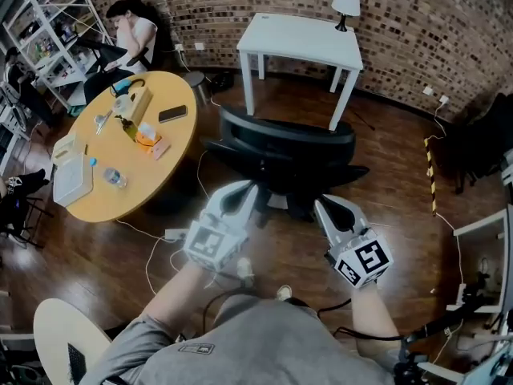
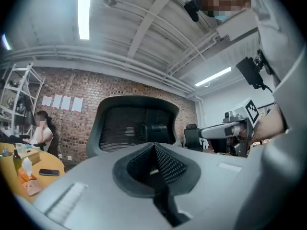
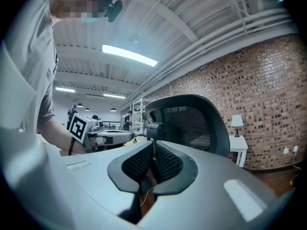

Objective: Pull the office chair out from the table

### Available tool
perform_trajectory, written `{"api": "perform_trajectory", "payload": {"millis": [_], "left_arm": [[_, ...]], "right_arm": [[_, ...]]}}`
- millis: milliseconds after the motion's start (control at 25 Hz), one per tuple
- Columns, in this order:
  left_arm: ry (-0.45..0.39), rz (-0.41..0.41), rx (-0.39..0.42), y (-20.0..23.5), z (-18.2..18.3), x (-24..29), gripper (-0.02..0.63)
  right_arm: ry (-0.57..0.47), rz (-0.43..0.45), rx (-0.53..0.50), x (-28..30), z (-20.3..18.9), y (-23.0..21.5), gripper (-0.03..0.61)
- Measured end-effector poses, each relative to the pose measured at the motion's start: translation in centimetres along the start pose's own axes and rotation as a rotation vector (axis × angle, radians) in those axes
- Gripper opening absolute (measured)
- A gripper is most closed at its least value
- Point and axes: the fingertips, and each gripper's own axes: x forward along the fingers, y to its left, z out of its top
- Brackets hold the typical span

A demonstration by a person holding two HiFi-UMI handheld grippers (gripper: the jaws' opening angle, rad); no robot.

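Black mesh-backed office chair [image 1: 285, 137] stands on the dark wooden floor [image 1: 104, 255], just in front of the small white square table [image 1: 298, 40] and between it and the person. It is upright. The rear of the backrest, with its centre bracket, faces the grippers, so the seat points toward the white table and the red brick wall [image 1: 417, 22]. The backrest's wide top edge runs left to right across the head view.

Left gripper [image 1: 244, 189]: jaws pressed together, nothing between them. It points at the chair back but is apart from it.

Right gripper [image 1: 324, 207]: jaws all but together, empty, only a thin slit showing floor. It also points at the chair without touching it.

Round tan wooden table [image 1: 164, 163] with clutter stands to the left of the chair.
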Motion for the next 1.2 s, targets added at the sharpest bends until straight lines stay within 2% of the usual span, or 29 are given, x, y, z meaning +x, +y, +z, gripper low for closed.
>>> {"api": "perform_trajectory", "payload": {"millis": [80, 320, 560, 760, 1200], "left_arm": [[0.003, -0.002, -0.001, -2.4, -0.4, -0.8, 0.003], [0.006, 0.020, -0.009, -6.7, -0.6, -2.9, 0.002], [0.003, -0.025, -0.009, -10.0, 0.5, -3.8, 0.002], [0.049, -0.047, 0.006, -10.3, -0.3, -4.5, 0.002], [0.045, -0.063, -0.009, -9.5, 0.5, -4.8, 0.002]], "right_arm": [[-0.001, 0.024, -0.001, -1.5, -0.2, 1.1, 0.017], [0.007, 0.087, -0.008, -4.4, -0.4, 3.3, 0.014], [-0.001, 0.102, -0.010, -5.6, -0.1, 4.9, 0.014], [0.005, 0.099, -0.015, -5.5, -0.1, 5.8, 0.012], [0.025, 0.104, -0.024, -4.5, 0.0, 6.9, 0.012]]}}
